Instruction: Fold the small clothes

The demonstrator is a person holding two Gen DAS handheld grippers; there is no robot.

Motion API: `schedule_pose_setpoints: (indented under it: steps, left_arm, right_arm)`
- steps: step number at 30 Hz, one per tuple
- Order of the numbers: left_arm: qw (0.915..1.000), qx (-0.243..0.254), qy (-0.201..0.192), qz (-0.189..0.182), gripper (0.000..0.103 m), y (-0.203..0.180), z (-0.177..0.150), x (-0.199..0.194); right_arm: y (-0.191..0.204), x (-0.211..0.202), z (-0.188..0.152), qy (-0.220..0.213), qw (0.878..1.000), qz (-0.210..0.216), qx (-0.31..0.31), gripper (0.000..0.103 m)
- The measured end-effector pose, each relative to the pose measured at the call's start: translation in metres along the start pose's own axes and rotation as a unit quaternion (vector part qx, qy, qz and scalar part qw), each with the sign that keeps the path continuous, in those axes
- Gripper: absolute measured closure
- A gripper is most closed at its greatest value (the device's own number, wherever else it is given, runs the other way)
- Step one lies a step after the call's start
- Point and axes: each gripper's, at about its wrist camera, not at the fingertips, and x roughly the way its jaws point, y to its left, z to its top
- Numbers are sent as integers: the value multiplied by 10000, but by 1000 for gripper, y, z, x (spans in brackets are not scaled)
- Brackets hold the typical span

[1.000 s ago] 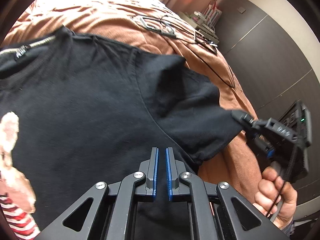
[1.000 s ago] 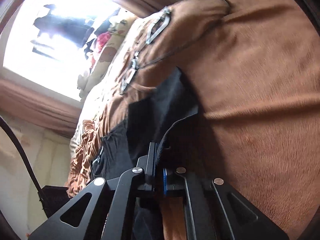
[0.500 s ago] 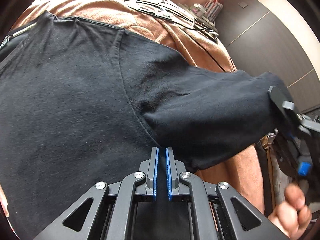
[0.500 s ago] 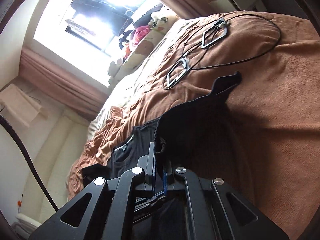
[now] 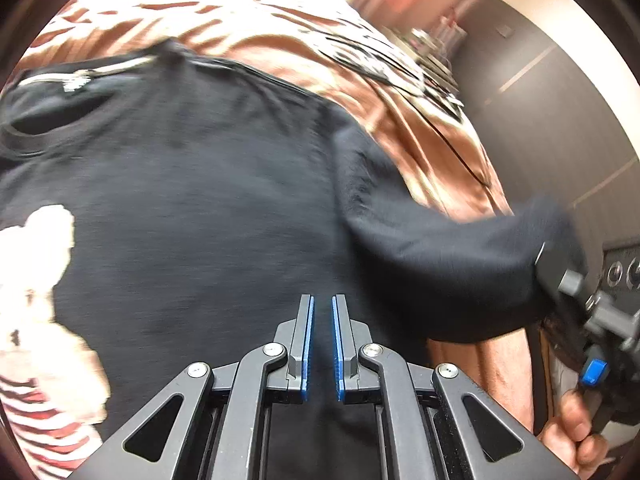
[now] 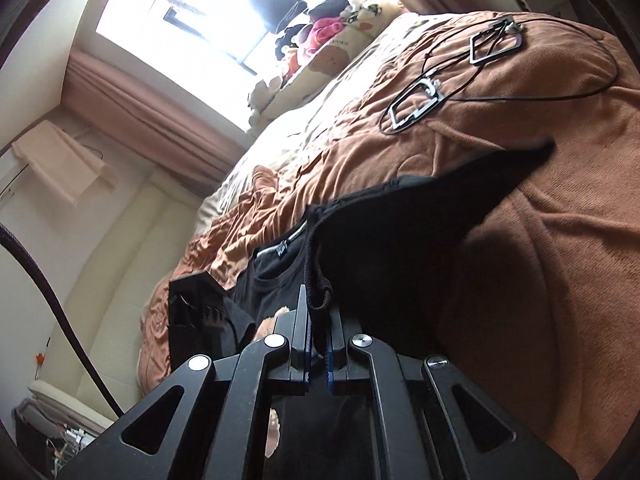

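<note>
A small black T-shirt (image 5: 200, 208) with a cream and red-striped print (image 5: 36, 300) lies face up on a brown bedspread (image 5: 432, 144). My left gripper (image 5: 322, 320) hovers over the shirt's lower body, jaws nearly together with a narrow gap and nothing between them. My right gripper (image 6: 317, 320) is shut on the hem of the shirt's sleeve (image 6: 400, 248) and holds it lifted off the bed. In the left wrist view the sleeve (image 5: 448, 272) stretches right to the right gripper (image 5: 560, 268).
Two metal frames with black cables (image 6: 416, 104) lie on the bedspread (image 6: 560, 240) beyond the shirt. Pillows and soft toys (image 6: 336, 40) sit by the window. A dark wall panel (image 5: 560, 120) stands at the bed's right side.
My right gripper has carried the sleeve higher and inward over the shirt. The left wrist view has pulled back, so the collar and print show again.
</note>
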Motion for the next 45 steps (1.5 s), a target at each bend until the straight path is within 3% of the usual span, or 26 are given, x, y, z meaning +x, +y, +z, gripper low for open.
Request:
schedule_pose_setpoints:
  steps: [7,11,12,13,15,18,24,28,33,38,42,45]
  left_arm:
    - [9994,-162,-217,217,95,24,1,-38]
    - [9990,-235,-259,267,95,27,5,-48]
    - [9990,-252,-278,261,95,27,5,-50]
    - [9989,-261,-295,253,95,27,5,-53]
    - [9989,-251,-312,245,95,26,4,-57]
    - [9989,-251,-312,238,95,26,2,-60]
    - [9991,-191,-300,225,95,23,-3,-62]
    - [9991,-146,-286,275,95,25,-4,-60]
    - [9990,-157,-264,315,95,31,-5,-57]
    - [9988,-209,-232,389,95,40,-5,-55]
    - [9985,-215,-249,430,95,46,-4,-58]
    - [9984,-231,-297,428,95,51,-4,-62]
  right_arm:
    - [-1,21,-5,427,9988,-217,-67,101]
    - [-5,36,-13,816,9957,-368,250,98]
    - [-7,38,-14,895,9945,-383,394,85]
    - [-10,37,-15,926,9934,-406,532,59]
    - [-14,27,-15,726,9941,-402,699,30]
    - [-19,12,-13,592,9936,-412,871,29]
    - [-55,-7,-16,292,9859,-732,1478,29]
    - [-72,-5,-17,179,9797,-671,1879,29]
    - [-70,9,-4,8,9811,-844,1741,31]
    - [-72,20,2,-63,9800,-1029,1703,51]
    - [-76,25,8,56,9798,-1152,1634,92]
    - [-62,21,18,37,9845,-1056,1401,101]
